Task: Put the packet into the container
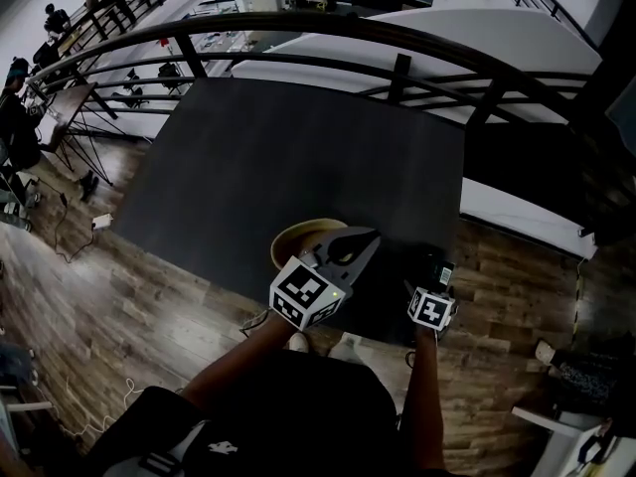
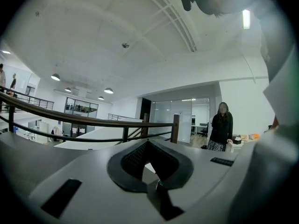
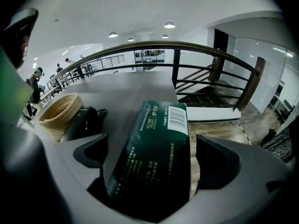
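A dark green packet (image 3: 156, 157) with a white barcode label lies on the dark table (image 1: 298, 147), near its front right edge. My right gripper (image 3: 152, 148) points steeply down over it, open wide, with a jaw on either side of the packet and a gap at the right pad. In the head view the packet (image 1: 438, 266) shows just ahead of that gripper's marker cube (image 1: 430, 309). The container, a round woven basket (image 3: 57, 112), stands to the left; my left gripper (image 1: 370, 237) hangs over the basket (image 1: 288, 238) and hides part of it. That gripper (image 2: 147, 143) points level, shut and empty.
A black object with a cable (image 3: 86, 120) lies beside the basket. A dark railing (image 1: 397, 43) runs past the table's far side. The table's right edge (image 1: 462, 187) drops to wooden floor. A person (image 2: 220, 127) stands beyond the railing; other people (image 1: 15, 107) are at far left.
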Demonstrator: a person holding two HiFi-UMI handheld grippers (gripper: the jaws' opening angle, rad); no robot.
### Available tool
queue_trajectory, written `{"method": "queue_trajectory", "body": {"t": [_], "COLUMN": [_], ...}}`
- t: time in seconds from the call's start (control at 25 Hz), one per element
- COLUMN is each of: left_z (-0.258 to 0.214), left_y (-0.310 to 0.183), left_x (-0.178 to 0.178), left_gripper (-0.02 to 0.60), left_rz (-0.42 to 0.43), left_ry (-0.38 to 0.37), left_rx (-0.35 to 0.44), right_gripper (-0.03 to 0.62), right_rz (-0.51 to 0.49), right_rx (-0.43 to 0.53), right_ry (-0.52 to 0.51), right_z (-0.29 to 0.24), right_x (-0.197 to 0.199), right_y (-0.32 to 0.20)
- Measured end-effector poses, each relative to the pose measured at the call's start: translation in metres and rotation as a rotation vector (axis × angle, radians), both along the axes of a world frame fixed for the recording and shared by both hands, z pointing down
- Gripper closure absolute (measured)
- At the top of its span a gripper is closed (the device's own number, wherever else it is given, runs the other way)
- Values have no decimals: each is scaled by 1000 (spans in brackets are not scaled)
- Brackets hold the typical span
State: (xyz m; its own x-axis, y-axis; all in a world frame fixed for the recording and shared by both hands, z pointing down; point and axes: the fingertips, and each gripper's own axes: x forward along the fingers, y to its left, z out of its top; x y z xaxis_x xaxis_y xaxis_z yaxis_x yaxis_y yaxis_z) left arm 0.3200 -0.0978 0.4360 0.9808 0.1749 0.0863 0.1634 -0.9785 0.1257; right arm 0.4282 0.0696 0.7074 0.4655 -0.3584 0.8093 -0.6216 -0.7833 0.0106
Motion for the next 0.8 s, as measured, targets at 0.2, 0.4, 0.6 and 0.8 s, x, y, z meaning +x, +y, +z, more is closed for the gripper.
{"method": "queue_trajectory", "body": {"t": [0.2,0.4,0.6,0.8], "left_z": [0,0,-2,-1], "left_y": [-2,-4,-5,-7], "left_x": [-1,-2,-2,-4], "left_gripper": [577,577,577,577], "left_rz": [-7,-16,-22,-29], "left_ry": [0,4,9,7], "left_rx": [8,11,16,17], "right_gripper": [25,25,26,120], "right_rz": [8,23,53,60], "right_rx": [-44,-58,-80,-103], "right_ry": [-8,-23,-103,-86], "right_z": [9,14,22,15], "right_x": [3,5,1,5], "right_y": [4,6,9,9]}}
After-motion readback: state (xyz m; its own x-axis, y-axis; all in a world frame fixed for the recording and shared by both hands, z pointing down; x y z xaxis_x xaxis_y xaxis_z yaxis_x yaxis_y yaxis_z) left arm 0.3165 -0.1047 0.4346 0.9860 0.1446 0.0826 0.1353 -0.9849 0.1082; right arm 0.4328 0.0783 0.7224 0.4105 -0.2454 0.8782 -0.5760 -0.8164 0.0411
